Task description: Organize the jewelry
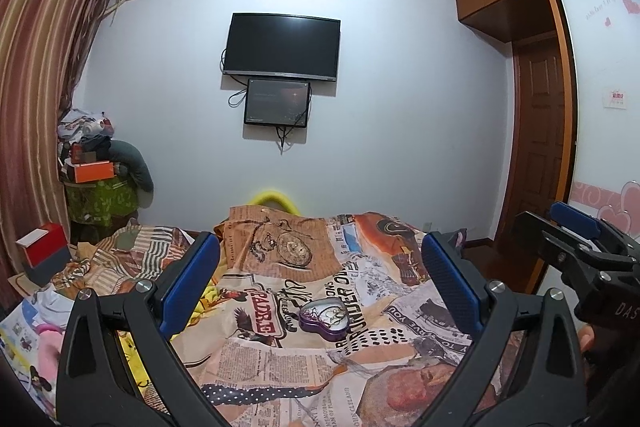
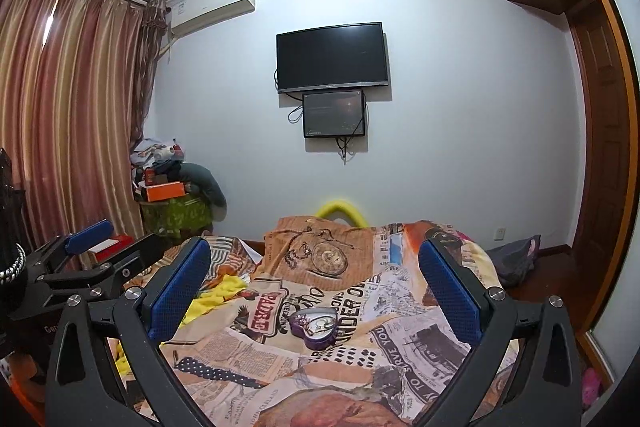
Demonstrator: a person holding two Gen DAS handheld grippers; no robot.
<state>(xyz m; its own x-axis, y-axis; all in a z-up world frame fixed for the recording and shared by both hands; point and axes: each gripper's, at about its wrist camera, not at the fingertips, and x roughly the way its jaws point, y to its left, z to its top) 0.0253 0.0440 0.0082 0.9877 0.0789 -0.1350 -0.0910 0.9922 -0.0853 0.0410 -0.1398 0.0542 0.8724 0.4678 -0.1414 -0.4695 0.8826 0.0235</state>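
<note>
Bedroom, both hand-held grippers raised over a bed covered by a newspaper-print bedspread (image 1: pixel 280 359)

Task thing: a purple heart-shaped tin (image 1: pixel 325 319), lid off or absent, lying flat on the bedspread about midway across the bed and on the near half of it. Inside, a tangle of chain jewelry (image 1: pixel 332 318), thin gold and dark strands; single pieces too small to tell apart. No loose jewelry made out on the cloth, though the busy print could hide a fine chain

Left gripper (image 1: pixel 320 271): fingers spread wide, nothing between the pads. Right gripper (image 2: pixel 316 275): likewise spread wide and empty. Each one shows at the edge of the other's view, held side by side, both well above the bedspread

Key relation: the tin sits ahead of and below both grippers, almost on the centre line between each pair of fingers. Neither is clearly nearer. From heart point to lobes, its long axis runs on a slant across the bed rather than straight away from the grippers

Judgement: jewelry lying in the tin fits either a heap awaiting sorting or pieces already gathered in; the pictures do not settle which

Risk, as a guess: fine chains snag and lift in a clump; the light tin may slide on soft cloth
</note>
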